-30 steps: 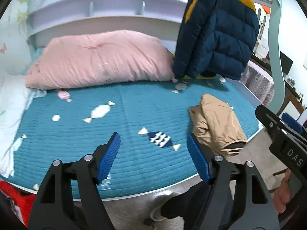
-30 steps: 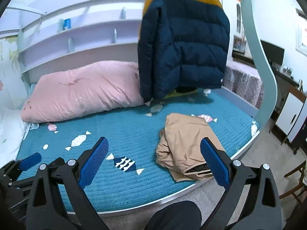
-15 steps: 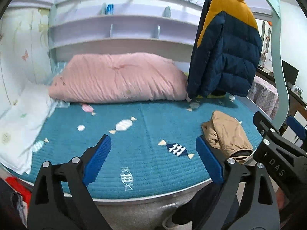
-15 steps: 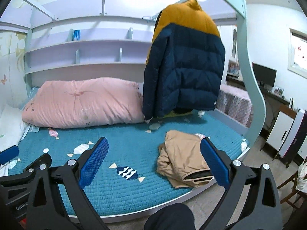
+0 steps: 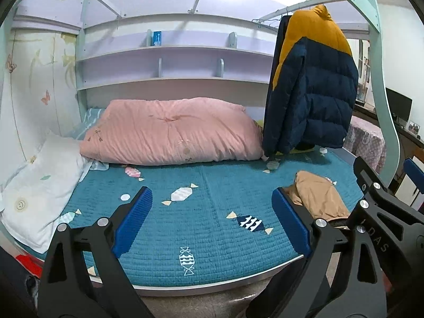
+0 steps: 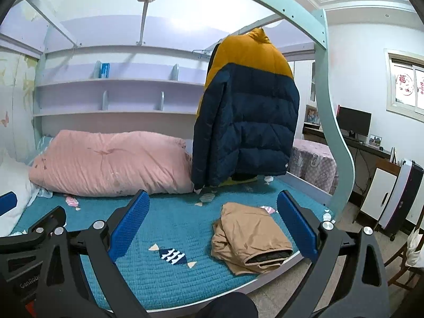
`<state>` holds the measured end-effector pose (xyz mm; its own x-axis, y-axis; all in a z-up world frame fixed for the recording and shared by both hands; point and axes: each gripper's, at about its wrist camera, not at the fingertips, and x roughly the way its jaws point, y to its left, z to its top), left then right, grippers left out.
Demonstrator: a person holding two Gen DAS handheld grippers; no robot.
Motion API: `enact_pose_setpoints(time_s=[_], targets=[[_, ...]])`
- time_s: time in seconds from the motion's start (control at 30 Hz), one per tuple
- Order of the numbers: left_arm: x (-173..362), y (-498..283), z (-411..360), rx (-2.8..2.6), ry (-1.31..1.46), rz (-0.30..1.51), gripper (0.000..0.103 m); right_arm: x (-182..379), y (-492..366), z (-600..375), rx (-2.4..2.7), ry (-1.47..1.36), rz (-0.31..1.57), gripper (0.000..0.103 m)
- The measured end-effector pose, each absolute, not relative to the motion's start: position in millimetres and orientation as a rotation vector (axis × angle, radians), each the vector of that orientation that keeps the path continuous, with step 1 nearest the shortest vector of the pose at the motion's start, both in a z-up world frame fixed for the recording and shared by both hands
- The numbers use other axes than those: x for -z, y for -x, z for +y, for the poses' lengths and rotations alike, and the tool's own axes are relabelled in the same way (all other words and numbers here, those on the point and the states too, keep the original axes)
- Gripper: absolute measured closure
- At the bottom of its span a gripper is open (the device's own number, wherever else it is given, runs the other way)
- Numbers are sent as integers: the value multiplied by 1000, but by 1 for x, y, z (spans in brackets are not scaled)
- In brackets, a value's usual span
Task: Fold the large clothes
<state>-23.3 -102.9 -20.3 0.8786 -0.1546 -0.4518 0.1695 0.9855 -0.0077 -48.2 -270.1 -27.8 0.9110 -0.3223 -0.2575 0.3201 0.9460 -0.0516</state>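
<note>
Both your grippers, left and right, are spread wide, holding nothing. Your tan jacket, folded I think, lies near the bed's edge; puffer coat hangs behind.

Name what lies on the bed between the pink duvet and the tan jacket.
Only bare teal quilt with printed candy shapes lies between the duvet and the tan jacket; both views show it, and both claws hang open short of it.

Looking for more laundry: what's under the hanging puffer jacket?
Below the puffer jacket, a yellow-green patch and something dark show on the teal bedspread; the hem covers the rest.
</note>
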Motion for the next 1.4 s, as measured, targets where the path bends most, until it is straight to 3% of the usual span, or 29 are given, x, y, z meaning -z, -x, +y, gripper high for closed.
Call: enact_pose_setpoints(time_s=[1.4], targets=[[28, 19, -127, 240, -32, 525, 11, 34, 56, -289, 376, -31, 342, 8]])
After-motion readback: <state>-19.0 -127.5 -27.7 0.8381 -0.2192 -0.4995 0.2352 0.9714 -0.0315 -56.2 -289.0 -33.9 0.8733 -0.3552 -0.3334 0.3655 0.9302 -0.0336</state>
